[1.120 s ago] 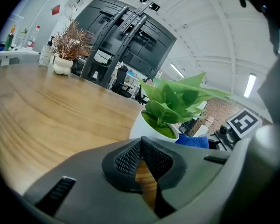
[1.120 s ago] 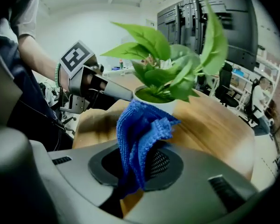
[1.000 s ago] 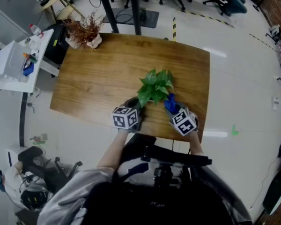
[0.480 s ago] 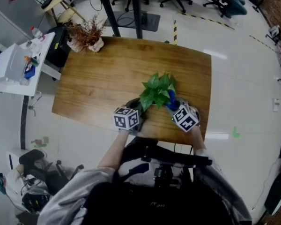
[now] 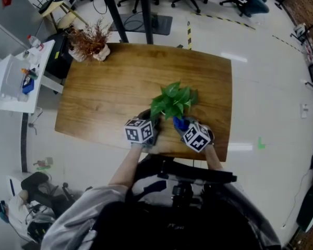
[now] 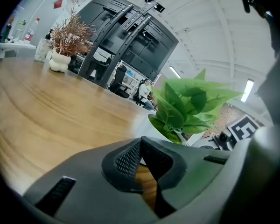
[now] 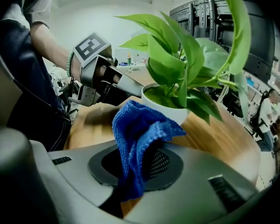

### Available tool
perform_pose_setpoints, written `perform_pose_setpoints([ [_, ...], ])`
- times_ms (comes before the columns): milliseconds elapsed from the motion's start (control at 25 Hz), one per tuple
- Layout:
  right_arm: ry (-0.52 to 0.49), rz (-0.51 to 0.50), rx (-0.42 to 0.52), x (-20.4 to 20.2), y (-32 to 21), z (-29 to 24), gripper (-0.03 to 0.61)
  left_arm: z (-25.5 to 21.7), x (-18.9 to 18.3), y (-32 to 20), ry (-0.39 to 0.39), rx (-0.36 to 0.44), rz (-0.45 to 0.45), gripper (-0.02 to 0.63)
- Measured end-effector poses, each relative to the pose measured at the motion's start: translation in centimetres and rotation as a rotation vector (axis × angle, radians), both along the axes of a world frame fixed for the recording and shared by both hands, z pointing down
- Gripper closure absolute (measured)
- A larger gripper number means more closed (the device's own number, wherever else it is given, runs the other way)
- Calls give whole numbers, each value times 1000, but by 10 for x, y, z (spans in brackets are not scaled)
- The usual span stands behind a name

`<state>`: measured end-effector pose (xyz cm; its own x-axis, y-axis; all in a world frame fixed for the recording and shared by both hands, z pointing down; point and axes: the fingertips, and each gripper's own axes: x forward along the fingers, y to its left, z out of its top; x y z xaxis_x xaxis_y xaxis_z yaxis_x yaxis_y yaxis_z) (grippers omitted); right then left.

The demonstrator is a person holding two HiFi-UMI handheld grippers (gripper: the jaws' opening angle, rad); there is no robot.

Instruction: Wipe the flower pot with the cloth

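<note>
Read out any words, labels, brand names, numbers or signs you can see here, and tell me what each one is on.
No text is readable in any view.
The cubes on the left gripper and right gripper: black-and-white square patterns, no words.
The red sign at far left: too small to read.
The bottles on the white side table: labels too small.
The flower pot and the cloth: no print visible.

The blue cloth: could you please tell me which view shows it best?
The right gripper view: the cloth fills the centre, pinched in the right gripper by the pot. The head view shows only a small blue patch; the left gripper view shows none.
</note>
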<state>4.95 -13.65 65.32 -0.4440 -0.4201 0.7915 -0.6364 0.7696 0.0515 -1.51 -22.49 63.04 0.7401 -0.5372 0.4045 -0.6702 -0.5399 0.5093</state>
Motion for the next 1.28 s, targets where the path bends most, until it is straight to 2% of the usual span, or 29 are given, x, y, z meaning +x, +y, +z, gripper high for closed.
perform_pose_setpoints([
  [360,-139,147,-11,12,0,-8,499,1,2,2,-2,-7,11,614],
  [680,-92,257,38,61,-14,-11,499,0,-8,1,6,2,-3,612],
  [840,-69,240,88,67,-42,-17,499,-11,-10,-14,37,21,-24,612],
  [1080,-136,163,159,47,-65,-39,499,-22,2,-24,63,51,11,613],
  [1280,-127,109,144,38,-63,-40,499,-20,1,-36,53,42,-5,613],
])
